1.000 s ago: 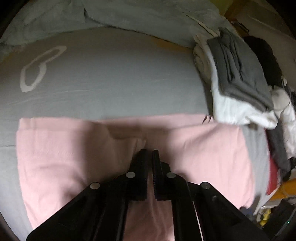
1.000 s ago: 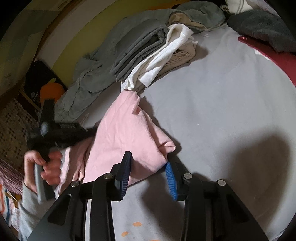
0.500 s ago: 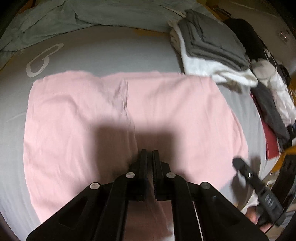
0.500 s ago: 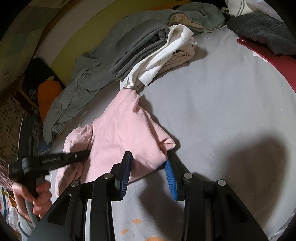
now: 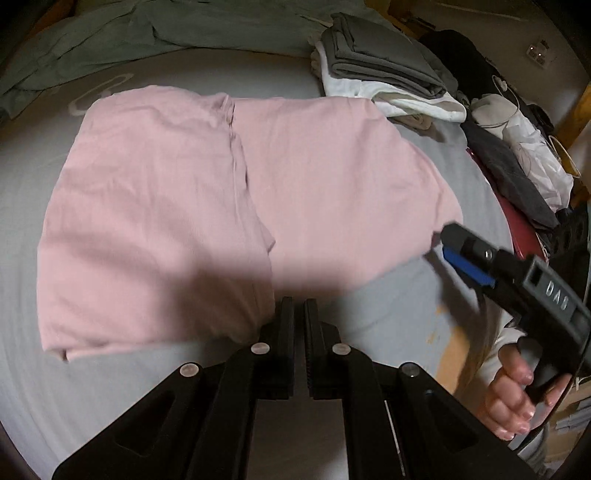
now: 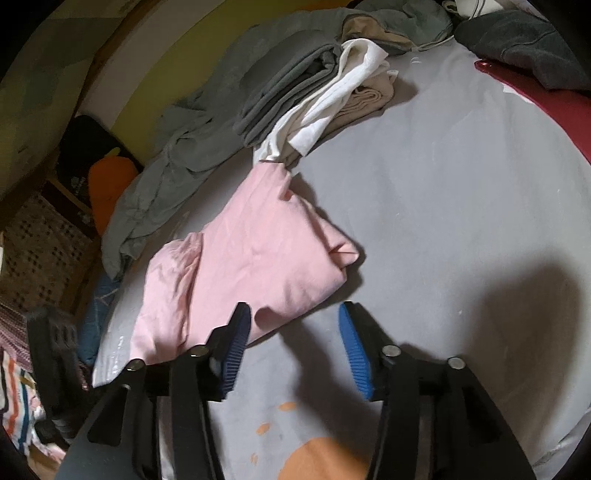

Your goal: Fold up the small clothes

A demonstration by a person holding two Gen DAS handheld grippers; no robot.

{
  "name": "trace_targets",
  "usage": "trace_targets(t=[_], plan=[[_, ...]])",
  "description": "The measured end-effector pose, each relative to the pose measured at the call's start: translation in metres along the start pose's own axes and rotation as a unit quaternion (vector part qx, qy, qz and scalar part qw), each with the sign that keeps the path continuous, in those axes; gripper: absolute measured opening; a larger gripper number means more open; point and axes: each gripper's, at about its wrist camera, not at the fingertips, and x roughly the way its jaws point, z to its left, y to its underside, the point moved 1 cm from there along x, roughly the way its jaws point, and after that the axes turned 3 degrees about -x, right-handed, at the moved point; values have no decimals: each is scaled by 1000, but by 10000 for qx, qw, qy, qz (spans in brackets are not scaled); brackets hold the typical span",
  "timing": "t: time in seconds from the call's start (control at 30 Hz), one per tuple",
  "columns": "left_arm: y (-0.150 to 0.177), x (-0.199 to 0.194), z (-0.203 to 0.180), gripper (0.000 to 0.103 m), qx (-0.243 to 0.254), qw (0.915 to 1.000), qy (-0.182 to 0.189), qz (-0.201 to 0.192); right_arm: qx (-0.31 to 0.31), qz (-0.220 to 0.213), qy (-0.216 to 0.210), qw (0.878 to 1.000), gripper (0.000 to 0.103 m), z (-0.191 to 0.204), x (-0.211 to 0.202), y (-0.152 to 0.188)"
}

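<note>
Soft pink garment [image 5: 229, 206], folded flat on grey sheet [image 6: 461, 206]; left gripper [image 5: 299, 314] pressed together, right gripper [image 6: 291, 325] just spread, empty

A bedroom in a home is shown: a bed is spread with a grey sheet [image 6: 461, 192], a rumpled grey blanket [image 5: 155, 33] is bunched at its far edge, folded laundry [image 5: 384, 74] is stacked there, and a wall socket [image 5: 538, 52] is seen beyond.

Left gripper [image 5: 299, 314]: jaws closed, nothing between them, tips at the near edge of the pink garment [image 5: 229, 206]. Right gripper [image 6: 293, 325]: jaws have just been opening, pads clear of the garment's near corner. Right hand [image 5: 511, 395] grasps its handle.
</note>
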Motion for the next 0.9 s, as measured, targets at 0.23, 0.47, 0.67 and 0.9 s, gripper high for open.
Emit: trace_targets(t=[0.23,0.47,0.67,0.9], plan=[[12,-26,-12,5,267,9985,418,-230,-111,-265,44,9996,77,9,12,-3],[-25,-51,23,5,-570,9920,457,-1033,-396,-499,380,9972,78,20,18,-2],[-17,-62,49,5,-761,9890,167,-1255,404,-736,143,9964,59,2,9,-4],[-11,-68,76,5,-1010,9854,122,-1367,728,-600,305,9951,17,-3,23,-23]])
